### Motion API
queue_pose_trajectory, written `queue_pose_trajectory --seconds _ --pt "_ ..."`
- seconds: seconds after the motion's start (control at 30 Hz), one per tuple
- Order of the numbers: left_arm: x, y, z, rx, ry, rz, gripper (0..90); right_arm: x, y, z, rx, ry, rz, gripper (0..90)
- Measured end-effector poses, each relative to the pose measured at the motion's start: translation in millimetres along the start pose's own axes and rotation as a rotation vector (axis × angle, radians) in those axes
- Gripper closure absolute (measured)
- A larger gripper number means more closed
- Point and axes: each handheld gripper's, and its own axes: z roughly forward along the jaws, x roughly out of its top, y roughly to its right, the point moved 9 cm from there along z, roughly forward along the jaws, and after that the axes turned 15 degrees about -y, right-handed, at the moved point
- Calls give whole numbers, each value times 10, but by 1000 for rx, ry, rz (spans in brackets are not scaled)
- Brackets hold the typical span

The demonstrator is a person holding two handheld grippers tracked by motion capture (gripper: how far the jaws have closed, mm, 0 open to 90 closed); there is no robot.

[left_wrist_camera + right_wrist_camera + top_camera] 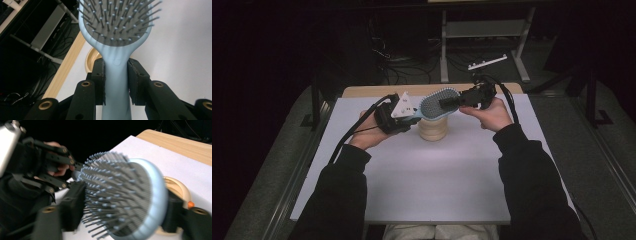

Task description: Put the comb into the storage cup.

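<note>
A light blue hairbrush [435, 105] [117, 22] [140, 195] with grey bristles is held in the air just above a cream round pot [433, 129]. My left gripper [414, 113] [116, 63] comes in from the left and is shut on the brush's handle, one pad on each side. From the right, my right gripper [447, 102] [125, 195] straddles the brush head. One of its jaws lies against the bristle tips and the other against the smooth back. In the right gripper view the left gripper and its hand show behind the brush.
The pot [91, 57] [178, 185] stands near the back of the white table sheet [427, 175], with something small and orange [191, 204] at its side. A wooden table edge [377, 91] runs behind it. Beyond it are cables and a metal stand [482, 30] on the dark floor.
</note>
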Motion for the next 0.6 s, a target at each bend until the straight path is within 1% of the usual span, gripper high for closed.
queue_pose_trajectory --seconds 0.07,0.13,0.2,0.3,0.37,0.43,0.53,0.6 --pt "-28 -5 4 2 10 -9 696 26 -48 -26 -4 -4 -16 486" --pt "-46 -4 6 0 18 -17 697 59 -127 -48 -38 -16 -66 535" --pt "-53 -9 -1 -2 26 -27 698 99 -207 -62 -72 -22 -120 557" --pt "-68 -31 -25 -10 40 -50 695 166 -318 -68 -109 -30 -157 573" --pt "-75 -53 -50 -23 63 -78 683 215 -386 -74 -138 -37 -181 576" --pt "-93 -82 -63 -17 73 -94 677 262 -436 -83 -165 -42 -203 578" --pt "-110 -92 -65 -30 76 -109 634 341 -514 -97 -206 -64 -232 578" --pt "-107 -95 -68 -34 83 -120 598 385 -557 -97 -220 -80 -242 578"
